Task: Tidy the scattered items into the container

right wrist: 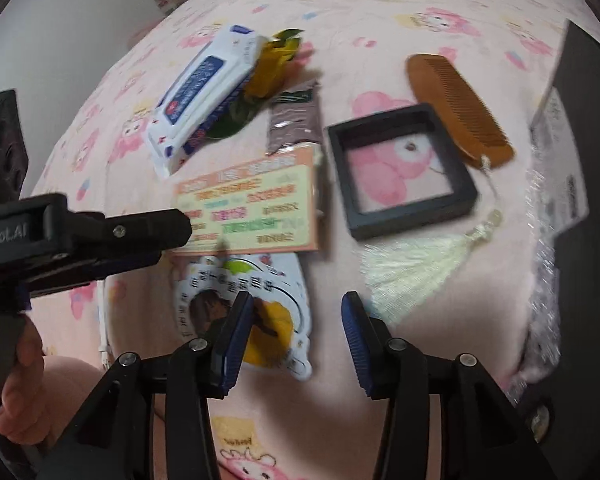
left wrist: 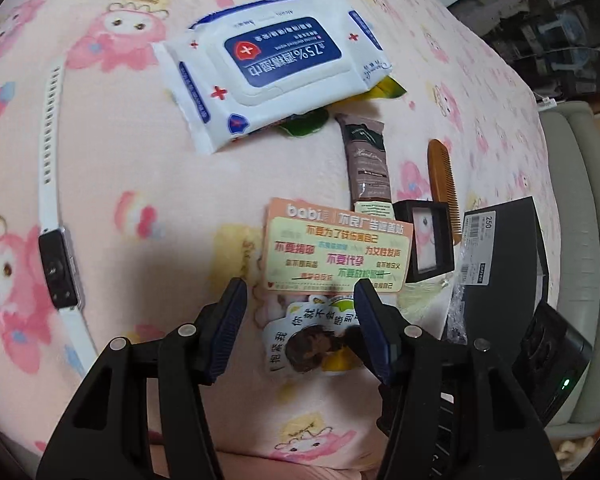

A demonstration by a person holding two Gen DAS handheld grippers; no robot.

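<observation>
1. A pink cartoon-print blanket (left wrist: 140, 168) covers a soft surface, and small items lie scattered across it. A black box (left wrist: 504, 256), apparently the container, sits at the right edge in the left wrist view.

2. The left gripper (left wrist: 300, 312) hovers above a die-cut sticker sheet (left wrist: 312, 340) with a portrait on it. Its jaws are spread apart and pinch nothing. The sheet lies flat between and below them.

3. The right gripper (right wrist: 296, 328) hangs just to the right of the same sheet, near a cream tassel (right wrist: 412, 268). Its jaws stand apart with nothing between them.

4. Just beyond the sheet lies an orange sticker card (left wrist: 336, 246), overlapping the sheet's far edge. Past it are a brown tube (left wrist: 366, 160), a black square frame (left wrist: 428, 240) and a wooden comb (left wrist: 444, 184). A white wipes pack (left wrist: 276, 68) rests further off, partly on top of a yellow and green wrapper (right wrist: 272, 64). A white-strapped watch (left wrist: 58, 264) lies far left.

5. Doing this step well likely means choosing one item per gripper. The flat sheet is thin and floppy, so a gripper should probably press into the soft blanket at an edge and close under it.

6. A risk is dragging the overlapping orange card along, so lift slowly.

7. The box is close on the right, so the carry should be short.
</observation>
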